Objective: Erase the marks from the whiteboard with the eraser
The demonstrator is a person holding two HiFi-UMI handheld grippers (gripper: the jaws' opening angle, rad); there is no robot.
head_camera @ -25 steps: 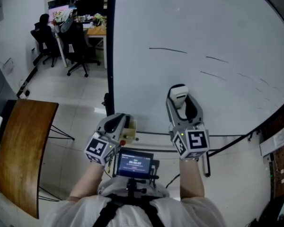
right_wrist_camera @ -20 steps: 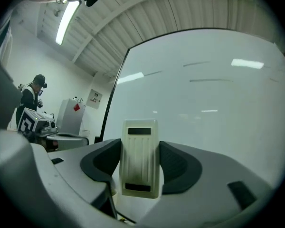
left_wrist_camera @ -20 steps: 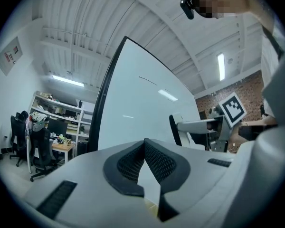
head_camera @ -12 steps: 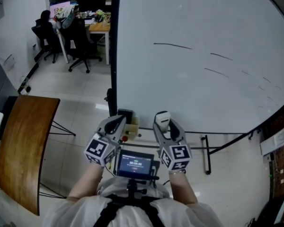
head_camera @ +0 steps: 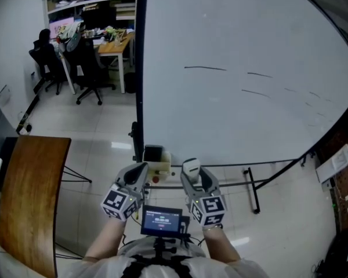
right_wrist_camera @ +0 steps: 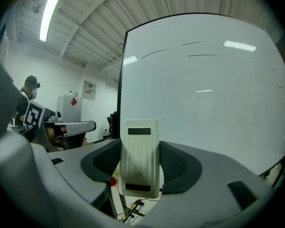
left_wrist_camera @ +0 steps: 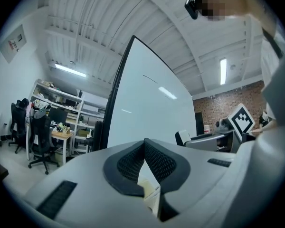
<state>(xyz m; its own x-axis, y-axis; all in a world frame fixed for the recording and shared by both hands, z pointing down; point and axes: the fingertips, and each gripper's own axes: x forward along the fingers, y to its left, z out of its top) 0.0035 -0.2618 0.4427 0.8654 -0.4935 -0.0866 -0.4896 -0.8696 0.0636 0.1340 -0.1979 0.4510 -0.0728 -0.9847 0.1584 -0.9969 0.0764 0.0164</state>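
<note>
**Eraser** (right_wrist_camera: 139,158): cream plastic block with a ribbed back and a dark rectangle near each end. It stands upright, clamped by its sides between the pads of the right gripper (right_wrist_camera: 139,161). In the head view the eraser (head_camera: 190,167) sits low, in front of the board's lower edge. Whether it touches the board cannot be told.

**Right gripper** (head_camera: 191,172): grey body with a marker cube at the wrist end. Its jaws grasp the eraser.

**Whiteboard** (head_camera: 238,33): large and white, with a dark frame down its left edge, mounted on a floor stand (head_camera: 250,191).

**Marks** (head_camera: 205,68): one long dark stroke near mid-board, a shorter stroke (head_camera: 259,75) to its right, and another stroke (head_camera: 255,93) below that. Fainter dashes run further right. All lie well above the eraser.

**Left gripper** (head_camera: 139,177): just beside the right gripper and apart from it. In its own view the left gripper (left_wrist_camera: 145,160) has its jaws pressed together, clasping nothing.

**Cream box** (head_camera: 161,168): just ahead of the left gripper, at the board's foot, with a dark block (head_camera: 153,153) on top.

**Small screen** (head_camera: 161,219): lit, at the person's chest, below and between the grippers.

**Wooden tabletop** (head_camera: 29,196): brown, at the left.

**Office chairs** (head_camera: 87,62): black, beside a desk (head_camera: 115,39), far left background.
</note>
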